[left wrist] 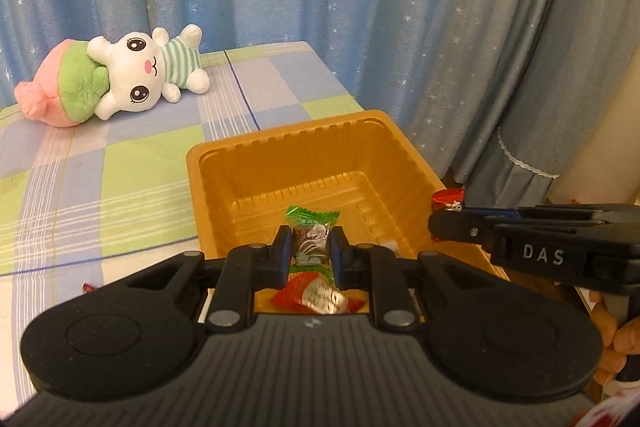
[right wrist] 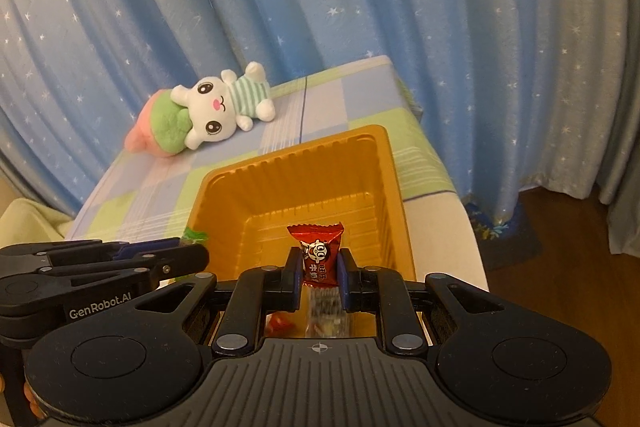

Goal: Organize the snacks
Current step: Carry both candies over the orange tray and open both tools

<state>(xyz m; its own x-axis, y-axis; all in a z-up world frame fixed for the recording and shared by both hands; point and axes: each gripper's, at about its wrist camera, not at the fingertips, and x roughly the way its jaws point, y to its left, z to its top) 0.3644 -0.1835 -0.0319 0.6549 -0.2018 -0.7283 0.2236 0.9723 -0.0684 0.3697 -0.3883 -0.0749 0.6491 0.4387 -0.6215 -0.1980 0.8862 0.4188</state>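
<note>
My left gripper (left wrist: 310,247) is shut on a green-wrapped candy (left wrist: 312,227), held over the near part of an orange plastic tray (left wrist: 288,147). Below it a red-wrapped candy (left wrist: 316,295) lies in the tray. My right gripper (right wrist: 320,267) is shut on a red-wrapped candy (right wrist: 318,251), also over the tray (right wrist: 296,151). In the left wrist view the right gripper (left wrist: 440,223) comes in from the right with its red candy (left wrist: 448,197) at the tray's right rim. The right wrist view has the left gripper (right wrist: 192,259) at the tray's left rim with the green candy (right wrist: 196,235).
A white plush toy (left wrist: 132,79) lies at the back left of the checked tablecloth (left wrist: 120,167). A small red candy (left wrist: 88,287) sits on the cloth left of the tray. Blue star-print curtains hang behind. The table's right edge drops to a wooden floor (right wrist: 580,267).
</note>
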